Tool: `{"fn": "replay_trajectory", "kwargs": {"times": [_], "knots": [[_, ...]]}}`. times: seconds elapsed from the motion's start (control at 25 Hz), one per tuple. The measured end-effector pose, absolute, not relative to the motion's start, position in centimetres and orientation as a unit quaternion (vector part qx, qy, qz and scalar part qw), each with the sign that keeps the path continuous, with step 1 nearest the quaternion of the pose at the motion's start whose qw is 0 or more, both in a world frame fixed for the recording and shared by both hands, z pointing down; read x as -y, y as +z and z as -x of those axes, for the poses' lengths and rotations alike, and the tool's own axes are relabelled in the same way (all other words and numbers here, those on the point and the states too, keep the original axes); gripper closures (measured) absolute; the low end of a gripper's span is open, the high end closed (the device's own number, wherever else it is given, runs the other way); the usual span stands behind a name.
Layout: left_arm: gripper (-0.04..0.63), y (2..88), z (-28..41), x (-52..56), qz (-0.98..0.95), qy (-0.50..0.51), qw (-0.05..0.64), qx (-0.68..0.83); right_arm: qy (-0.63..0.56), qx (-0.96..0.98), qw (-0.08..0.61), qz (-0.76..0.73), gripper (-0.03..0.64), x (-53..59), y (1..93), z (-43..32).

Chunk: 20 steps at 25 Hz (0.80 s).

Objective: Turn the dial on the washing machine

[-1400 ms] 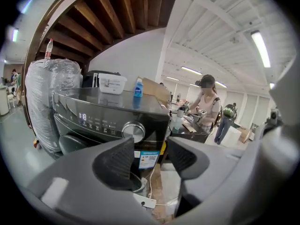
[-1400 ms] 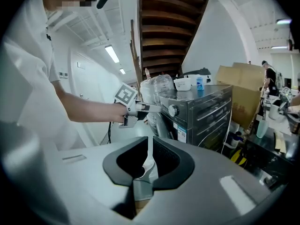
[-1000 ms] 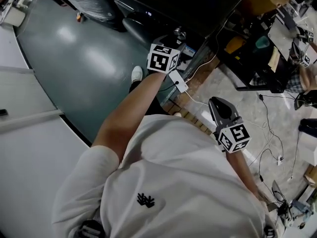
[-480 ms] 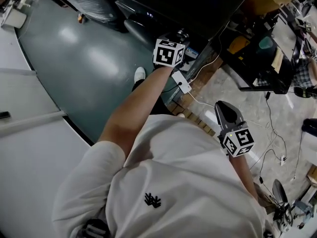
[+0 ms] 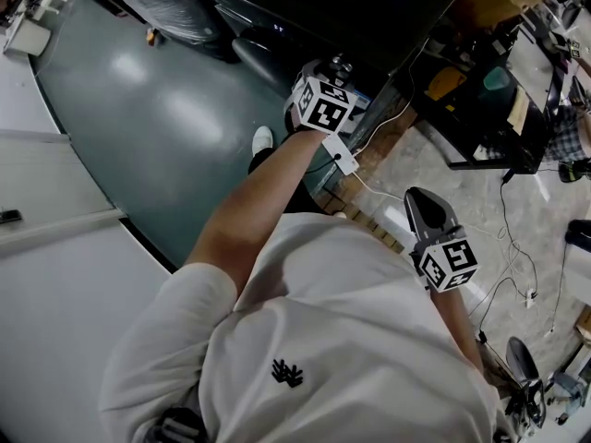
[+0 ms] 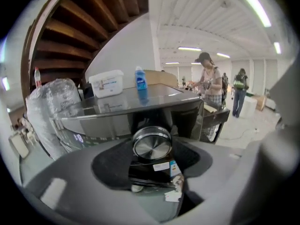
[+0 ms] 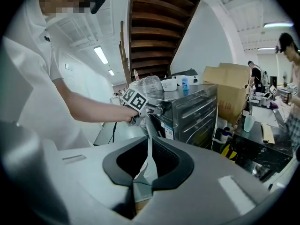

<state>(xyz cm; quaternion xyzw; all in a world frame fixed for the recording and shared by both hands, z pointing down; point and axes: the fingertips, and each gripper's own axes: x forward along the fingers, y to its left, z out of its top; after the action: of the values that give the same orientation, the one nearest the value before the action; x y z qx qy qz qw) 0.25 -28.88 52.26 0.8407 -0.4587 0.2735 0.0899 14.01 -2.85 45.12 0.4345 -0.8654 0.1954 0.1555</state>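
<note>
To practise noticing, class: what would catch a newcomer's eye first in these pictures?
The shiny round dial on the front of the washing machine, clamped in the left tongs, fills the middle of the left gripper view. A blue bottle stands on the machine's top; the right tongs, shut, hold nothing.

My left gripper (image 6: 152, 146) has its two jaws around the round metal dial (image 6: 152, 142) on the dark front of the washing machine (image 6: 187, 114), and my black pads (image 6: 111, 165) touch it on both sides. Under the dial I see some stickers (image 6: 165, 167). On top of the machine stand a white tub (image 6: 106, 83) and a blue bottle (image 6: 140, 80). A plastic-wrapped bundle (image 6: 49, 109) is at the left, wooden stairs (image 6: 79, 27) are above, and a person in a cap (image 6: 208, 81) stands far at the right.
</note>
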Motion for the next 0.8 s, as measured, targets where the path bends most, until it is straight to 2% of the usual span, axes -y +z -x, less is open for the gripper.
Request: {"fn": "replay_trajectory", "kwargs": {"times": [0.12,0.2,0.6,0.8], "knots": [[0.293,52.4,-0.6,28.8,-0.833,0.309,0.041,0.457,0.198,0.865,0.155,-0.435,0.601,2.7,45.2,-14.3],[0.293,52.4,-0.6,28.8,-0.836,0.303,0.044,0.456,0.199,0.865,0.155,-0.435,0.601,2.6,45.2,-14.4],[0.291,51.9,0.1,28.5,-0.849,0.222,0.151,0.456,0.196,0.865,0.153,-0.435,0.601,2.7,45.2,-14.3],[0.275,52.3,1.1,28.8,-0.839,0.142,0.252,0.462,0.196,0.866,0.153,-0.433,0.601,2.6,45.3,-14.1]]}}
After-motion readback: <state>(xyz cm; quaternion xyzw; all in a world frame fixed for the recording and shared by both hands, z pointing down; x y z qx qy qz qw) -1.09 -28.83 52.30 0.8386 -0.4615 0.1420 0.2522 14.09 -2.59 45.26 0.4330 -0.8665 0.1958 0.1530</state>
